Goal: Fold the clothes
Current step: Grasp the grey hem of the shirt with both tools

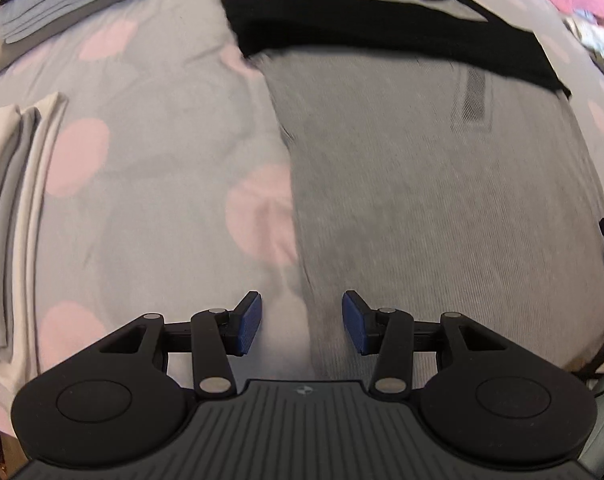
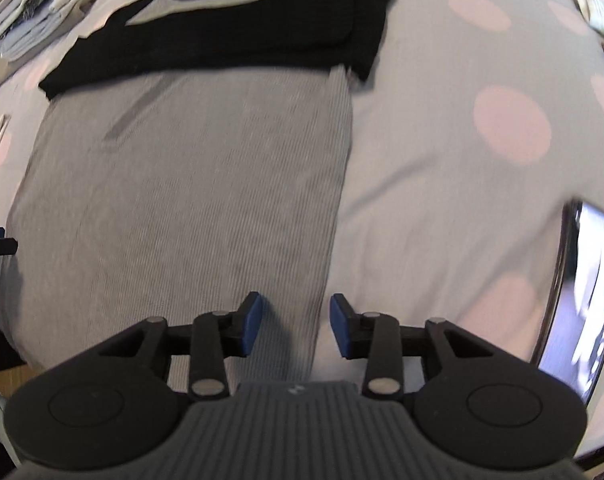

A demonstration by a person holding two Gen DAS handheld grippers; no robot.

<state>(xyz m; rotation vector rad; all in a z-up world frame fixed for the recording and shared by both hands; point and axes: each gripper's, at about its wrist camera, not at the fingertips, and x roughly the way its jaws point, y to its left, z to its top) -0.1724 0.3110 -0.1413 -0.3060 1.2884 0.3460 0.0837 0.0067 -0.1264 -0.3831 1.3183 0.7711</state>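
Two grippers, jaws apart, nothing held: left gripper (image 1: 301, 322) | right gripper (image 2: 295, 325) | grey-black shirt (image 2: 190, 184) flat on dotted bedsheet (image 2: 462, 184), sleeves folded in | each straddles a hem-side edge | tip: pinch both corners evenly, lift together toward collar.

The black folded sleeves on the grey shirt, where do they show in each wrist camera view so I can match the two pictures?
Left wrist view: the black sleeves lie as a band across the top, centre to right.
Right wrist view: the black sleeves lie across the top, left to centre.
Shared landmark: the grey shirt body below the band, on the pink-spotted sheet.
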